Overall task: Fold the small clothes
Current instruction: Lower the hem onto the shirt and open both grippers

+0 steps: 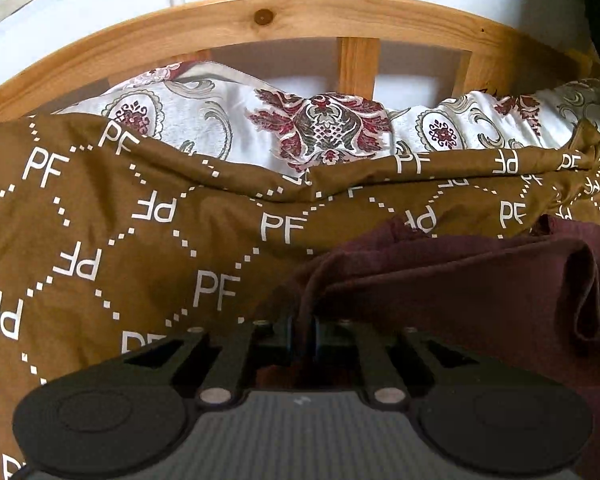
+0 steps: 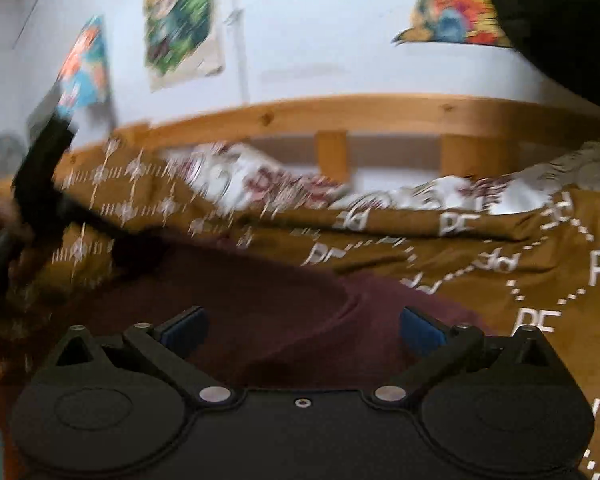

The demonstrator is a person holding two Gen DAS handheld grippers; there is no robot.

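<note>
So the biggest thing ahead of both my jaws is the bed with its pine headboard [image 1: 260,20], wooden rail curving across the far side, slats under it. Spread all over the bed is a brown bedspread [image 1: 100,240] printed with white "PF" letters and dotted diamonds, and past its far edge a white floral quilt [image 1: 328,128] with dark red patterns is bunched up against the slats. On the wall above there are colourful posters [image 2: 180,20], pretty smeared in the right wrist view.

The maroon garment [image 1: 460,292] lies on the bedspread, right in front of my left jaws and stretching off to their right side, with a thick fold rolled up at the far right.

My left gripper [image 1: 302,336] has its jaws pinched together on a ridge of that maroon cloth, fabric running straight up out of the pinch.

My right gripper [image 2: 302,326] has its jaws spread wide, blue pads [image 2: 422,326] well apart, gripping nothing, with the maroon cloth lying between and just beyond them.
</note>
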